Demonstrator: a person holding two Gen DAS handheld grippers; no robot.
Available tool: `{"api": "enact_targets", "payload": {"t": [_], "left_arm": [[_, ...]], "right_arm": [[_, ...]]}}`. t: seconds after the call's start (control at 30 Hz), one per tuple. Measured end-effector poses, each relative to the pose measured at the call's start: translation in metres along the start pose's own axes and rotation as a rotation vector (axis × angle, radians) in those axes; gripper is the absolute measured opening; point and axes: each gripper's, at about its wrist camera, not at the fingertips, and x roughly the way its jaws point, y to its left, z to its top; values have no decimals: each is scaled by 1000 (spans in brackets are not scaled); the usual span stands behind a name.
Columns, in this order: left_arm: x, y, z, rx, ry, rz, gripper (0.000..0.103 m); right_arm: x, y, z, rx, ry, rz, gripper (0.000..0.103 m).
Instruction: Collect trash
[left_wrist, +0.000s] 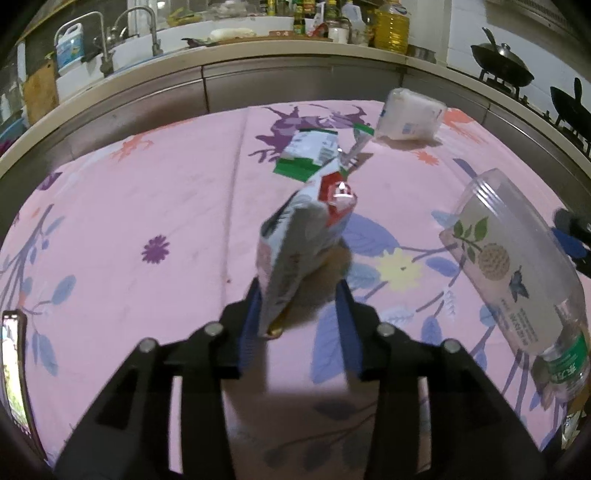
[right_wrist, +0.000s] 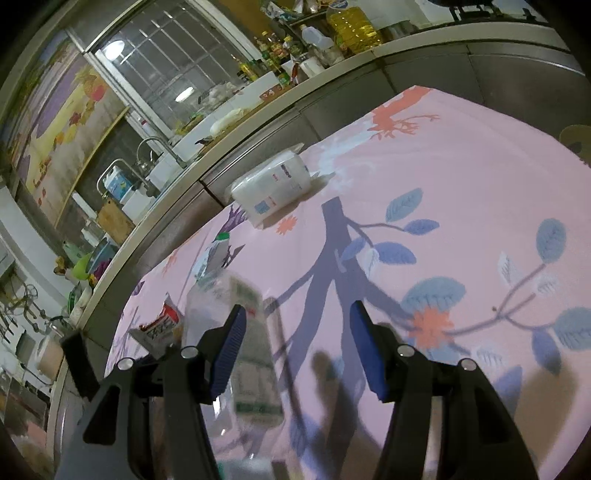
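Blue-padded fingers of the left gripper (left_wrist: 299, 291) stood apart, and a snack packet (left_wrist: 303, 243) stood on edge between them, leaning against the left finger (left_wrist: 251, 314) with a clear gap to the right one; the jaws were spread, not clamping it. Beyond the packet, a green-and-white wrapper (left_wrist: 308, 153) lay flat on the pink floral tablecloth (left_wrist: 129, 221), and farther back, towards the right, a white tissue pack (left_wrist: 410, 118) sat near the cloth's far edge. A clear plastic bottle (left_wrist: 517, 273) with a green label hung tilted off to the right, its cap end nearest the camera.

From the other side, the right gripper (right_wrist: 295, 347) was spread wide as well. That same bottle (right_wrist: 236, 332) showed blurred at the left finger (right_wrist: 227, 350), and I could not tell whether it touched it. The right finger (right_wrist: 367, 350) had only cloth behind it. Behind the table ran a kitchen counter (left_wrist: 258, 59) with a sink tap and bottles.
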Motion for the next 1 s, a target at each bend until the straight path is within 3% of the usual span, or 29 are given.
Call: {"api": "enact_targets", "payload": {"t": [0.17, 0.3, 0.57, 0.73, 0.77, 0.83, 1.0], "left_arm": [[0, 0, -1, -5, -1, 15, 47], [0, 3, -1, -14, -2, 18, 47], [0, 3, -2, -18, -5, 28, 49], [1, 4, -1, -25, -4, 33, 52], [1, 4, -2, -25, -4, 34, 52], [0, 5, -2, -26, -5, 34, 52], [0, 5, -3, -26, -5, 41, 54]], "right_arm": [[-22, 19, -17, -100, -9, 36, 58], [-40, 40, -39, -261, -13, 24, 61], [-54, 51, -92, -467, 98, -37, 61], [-45, 46, -102, -463, 134, -77, 60], [-44, 44, -102, -455, 136, -78, 57], [-38, 43, -99, -440, 153, -58, 38], [-15, 52, -80, -412, 155, -39, 39]]}}
